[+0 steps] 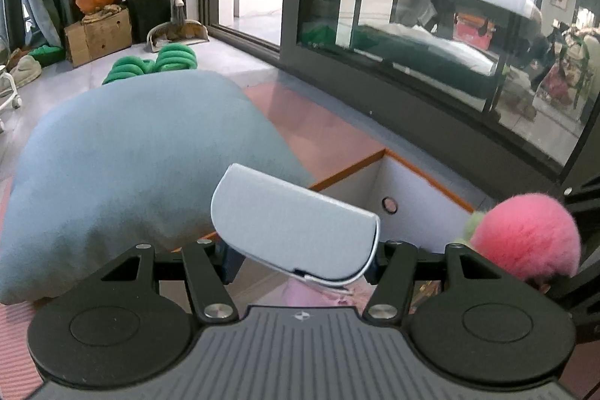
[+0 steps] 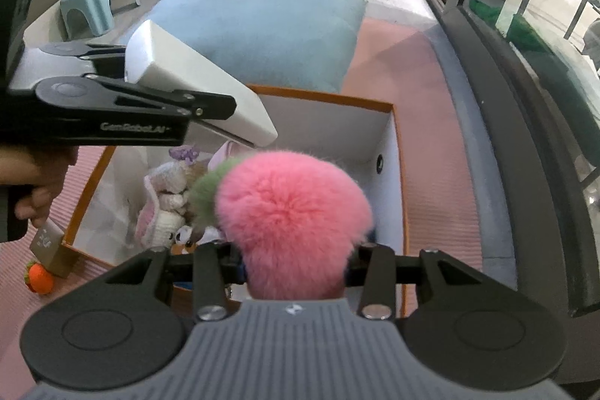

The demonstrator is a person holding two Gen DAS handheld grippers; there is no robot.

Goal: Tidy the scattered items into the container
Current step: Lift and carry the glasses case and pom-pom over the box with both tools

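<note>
You've got both loads hanging right over the open white box point(image 2: 390, 137) with the orange rim: your left gripper point(image 1: 300, 250) is clamped on the near end of that pale grey hard case point(image 1: 292, 220), and your right gripper point(image 2: 296, 265) is squeezed shut into the base of the pink fluffy plush point(image 2: 292, 212). The case looks stiff, smooth and probably a bit slippery, so I'd keep the hold square across its flat faces. The plush looks featherlight and squashy, so pinching deep into the fur seems fine.
</note>
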